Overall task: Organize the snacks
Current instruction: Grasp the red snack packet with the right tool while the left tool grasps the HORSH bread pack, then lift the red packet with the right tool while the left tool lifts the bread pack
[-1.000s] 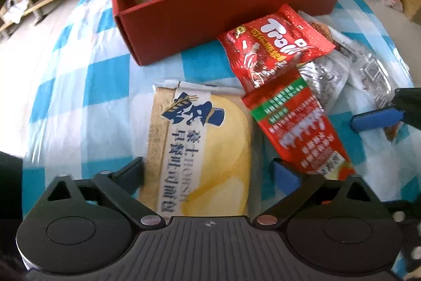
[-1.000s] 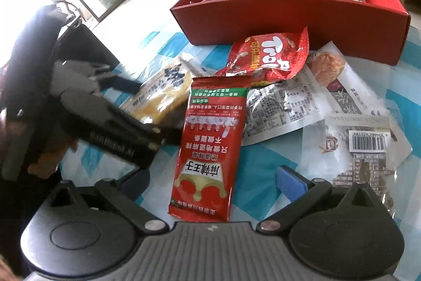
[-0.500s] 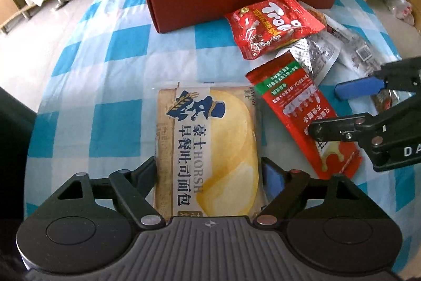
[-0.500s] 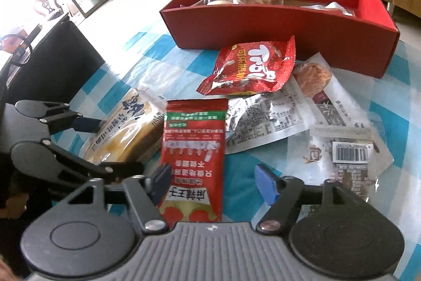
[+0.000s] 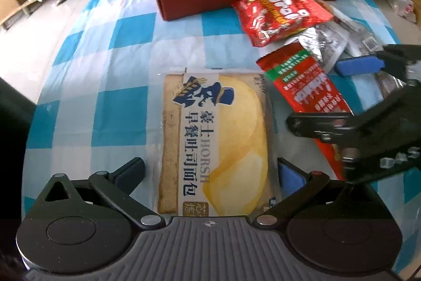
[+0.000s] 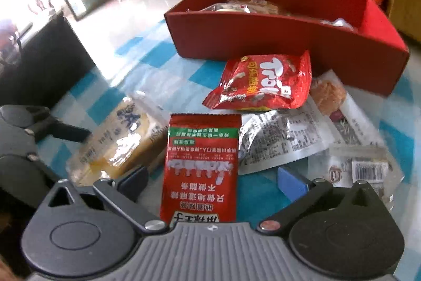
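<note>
The left hand-held gripper (image 5: pixel 209 173) points steeply down at the desk (image 5: pixel 105 49), its jaws opening wide to either side of the bread packet (image 5: pixel 214 141), pads clear of the wrapper. The right hand-held gripper (image 6: pixel 213 182) tilts down too, jaws opening around the long red sachet (image 6: pixel 202 165) without pressing it. The sachet's near end is cut off by the gripper body. In the upper part of both frames stands the red box (image 6: pixel 289 44); its contents are hard to make out. Below it lies the red Trolli bag (image 6: pixel 263 83), partly covering silvery packets (image 6: pixel 284 146) whose print is unreadable.
</note>
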`<state>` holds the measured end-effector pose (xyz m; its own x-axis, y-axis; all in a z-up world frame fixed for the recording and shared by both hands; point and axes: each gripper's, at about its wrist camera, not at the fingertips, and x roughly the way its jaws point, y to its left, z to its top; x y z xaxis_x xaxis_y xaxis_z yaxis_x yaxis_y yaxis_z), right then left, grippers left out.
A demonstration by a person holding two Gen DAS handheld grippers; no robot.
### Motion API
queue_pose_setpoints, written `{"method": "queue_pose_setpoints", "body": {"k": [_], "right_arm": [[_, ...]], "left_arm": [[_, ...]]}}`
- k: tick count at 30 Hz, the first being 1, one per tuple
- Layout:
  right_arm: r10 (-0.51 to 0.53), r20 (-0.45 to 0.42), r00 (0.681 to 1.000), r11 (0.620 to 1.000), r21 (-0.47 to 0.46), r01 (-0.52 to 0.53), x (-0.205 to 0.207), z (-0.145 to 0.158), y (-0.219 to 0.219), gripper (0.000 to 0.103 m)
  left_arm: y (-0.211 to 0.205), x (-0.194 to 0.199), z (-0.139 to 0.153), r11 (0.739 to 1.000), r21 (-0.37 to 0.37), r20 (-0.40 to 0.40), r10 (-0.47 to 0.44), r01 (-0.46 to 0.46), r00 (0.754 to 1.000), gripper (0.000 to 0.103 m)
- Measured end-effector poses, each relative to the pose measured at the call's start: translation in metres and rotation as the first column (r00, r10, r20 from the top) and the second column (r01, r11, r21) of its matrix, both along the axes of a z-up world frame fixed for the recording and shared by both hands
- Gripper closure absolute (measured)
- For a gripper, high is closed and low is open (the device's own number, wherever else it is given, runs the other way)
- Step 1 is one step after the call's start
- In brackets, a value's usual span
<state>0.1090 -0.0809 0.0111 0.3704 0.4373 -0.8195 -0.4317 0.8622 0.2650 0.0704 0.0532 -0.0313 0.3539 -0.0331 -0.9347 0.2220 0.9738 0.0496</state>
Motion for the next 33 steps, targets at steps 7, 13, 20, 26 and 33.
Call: {"method": "queue_pose_setpoints", "body": {"k": [7, 13, 20, 26, 33], "right_arm": [[0.033, 0.014, 0.999, 0.994, -0.107, -0.031, 0.0, 0.004, 0.008, 0.016], [0.091, 0.046, 0.995, 0.984, -0.158, -0.083, -0.02, 0.012, 0.008, 0.054], [-0.009, 0.02, 1.0, 0.998, -0.056, 0.01, -0.025, 0.024, -0.018, 0.072], [-0.05, 0.01, 0.999, 0.999, -0.005, 0.051, -0.018, 0.025, -0.032, 0.086], [-0.059, -0.058, 0.997, 0.998, 0.033, 0.061, -0.017, 0.019, -0.037, 0.066]], "left_arm": [[-0.002, -0.002, 0.001, 1.0, -0.003, 0.001, -0.008, 0.008, 1.0, 0.0], [-0.003, -0.001, 0.004, 1.0, -0.011, -0.002, -0.011, 0.011, 1.0, 0.006], [0.001, 0.003, 0.013, 0.999, -0.047, -0.001, 0.026, -0.026, 1.0, 0.021], [0.007, 0.01, 0.018, 0.988, -0.109, -0.005, 0.113, -0.113, 0.994, 0.024], [0.011, 0.011, 0.022, 0.98, -0.117, 0.007, 0.163, -0.161, 0.987, 0.024]]}}
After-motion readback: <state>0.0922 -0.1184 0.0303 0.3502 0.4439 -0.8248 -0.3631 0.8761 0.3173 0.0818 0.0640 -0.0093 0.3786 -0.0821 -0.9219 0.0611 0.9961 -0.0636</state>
